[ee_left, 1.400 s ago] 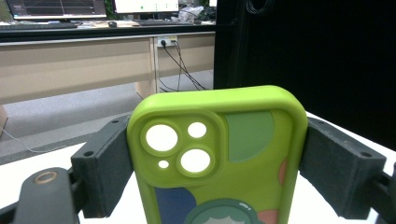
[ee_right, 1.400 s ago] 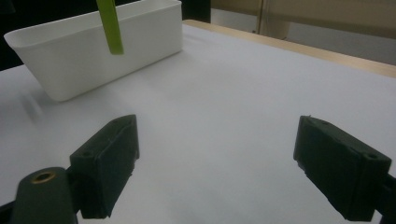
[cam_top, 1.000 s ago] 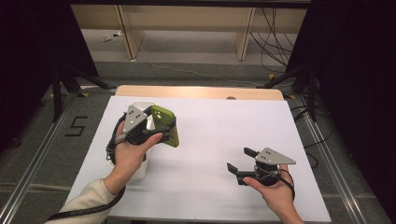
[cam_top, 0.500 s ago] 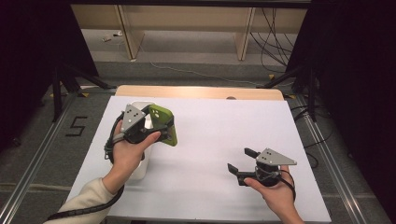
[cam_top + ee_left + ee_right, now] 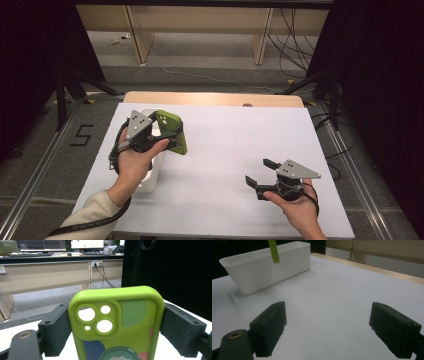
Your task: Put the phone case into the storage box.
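Nothing has moved since the earlier frames: both hands and the phone case sit where they were. The left tool is clamped on the green phone case, its 2 pads pressing the long side edges just below the camera cutout, and holds it in the air above the white bin at the left of the counter. The right tool rests low over the counter with its pads wide apart and nothing between them. The case looks light, soft and rubbery, so it may flex or bow under a hard squeeze; the thick rim at the sides seems the best place to grip, with mild pressure.
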{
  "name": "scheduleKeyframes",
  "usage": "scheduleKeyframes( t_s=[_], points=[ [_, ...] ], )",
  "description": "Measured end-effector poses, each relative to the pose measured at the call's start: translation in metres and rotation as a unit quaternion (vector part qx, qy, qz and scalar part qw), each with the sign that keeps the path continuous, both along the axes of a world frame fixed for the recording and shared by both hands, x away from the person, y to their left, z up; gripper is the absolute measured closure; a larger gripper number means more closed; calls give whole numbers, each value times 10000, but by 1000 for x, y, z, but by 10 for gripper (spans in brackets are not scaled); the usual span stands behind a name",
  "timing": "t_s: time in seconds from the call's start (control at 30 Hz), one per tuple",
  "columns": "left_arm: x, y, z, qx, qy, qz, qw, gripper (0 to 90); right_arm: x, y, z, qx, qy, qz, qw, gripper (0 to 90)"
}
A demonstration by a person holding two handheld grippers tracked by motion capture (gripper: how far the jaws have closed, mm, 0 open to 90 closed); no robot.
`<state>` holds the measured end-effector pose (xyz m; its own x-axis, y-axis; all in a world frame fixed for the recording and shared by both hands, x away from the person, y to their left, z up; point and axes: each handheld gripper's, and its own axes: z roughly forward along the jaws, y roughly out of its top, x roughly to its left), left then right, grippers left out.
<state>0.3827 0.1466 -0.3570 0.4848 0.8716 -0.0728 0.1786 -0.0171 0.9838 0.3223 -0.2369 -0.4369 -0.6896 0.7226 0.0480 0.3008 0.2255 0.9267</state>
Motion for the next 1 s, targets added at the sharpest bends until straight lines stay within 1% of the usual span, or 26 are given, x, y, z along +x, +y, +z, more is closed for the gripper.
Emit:
scheduleKeyframes(
  t_s=[0.37,1.0],
  points=[
    [2,9,3,-35,-22,126,9999,155,-1,-6,1,32,-27,-86,10000,154],
    [6,20,6,-22,-17,287,9996,155,-2,-7,0,42,0,-120,9999,154]
  ],
)
